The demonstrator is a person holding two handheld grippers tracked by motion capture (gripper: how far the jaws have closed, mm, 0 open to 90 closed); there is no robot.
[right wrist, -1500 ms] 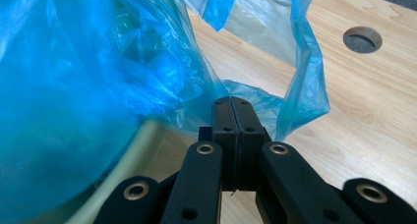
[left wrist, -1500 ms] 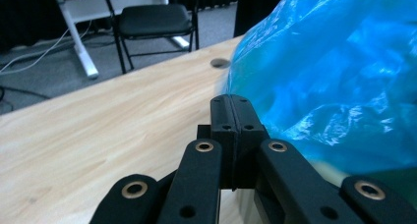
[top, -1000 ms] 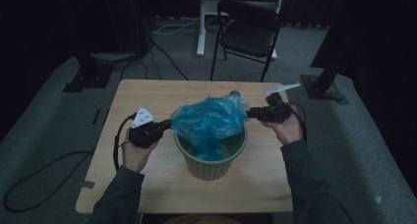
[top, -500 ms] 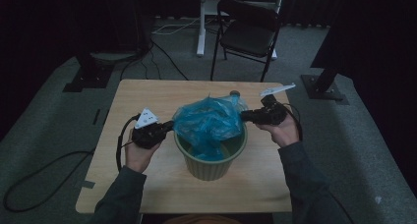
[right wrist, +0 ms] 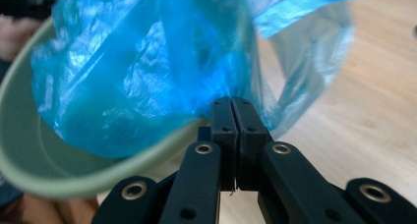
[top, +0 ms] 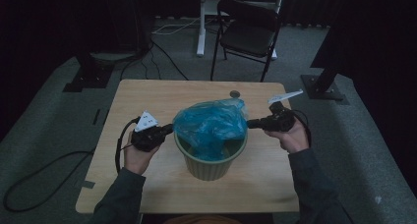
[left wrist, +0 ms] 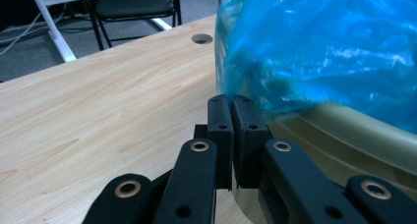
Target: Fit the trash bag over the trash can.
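A crumpled blue plastic bag (top: 211, 123) sits in the mouth of a pale green bin (top: 211, 167) at the middle of the wooden table (top: 147, 96). My left gripper (top: 171, 128) is shut on the bag's left edge just above the bin rim. In the left gripper view its jaws (left wrist: 231, 100) are pressed together against the blue bag (left wrist: 319, 47) over the bin rim (left wrist: 354, 130). My right gripper (top: 249, 123) has just been closing. It now pinches the bag's right edge (right wrist: 147, 62) at its tips (right wrist: 231, 102) over the bin rim (right wrist: 29, 160).
A black folding chair (top: 251, 32) and a white desk leg (top: 200, 27) stand on the carpet beyond the table. A round cable hole (top: 235, 93) lies in the tabletop behind the bin. Black stand bases (top: 324, 86) sit on the floor at either side.
The right gripper has shifted slightly inward and down at the bag's right edge, and the bag's top has settled a little. The left gripper has stayed where it was.
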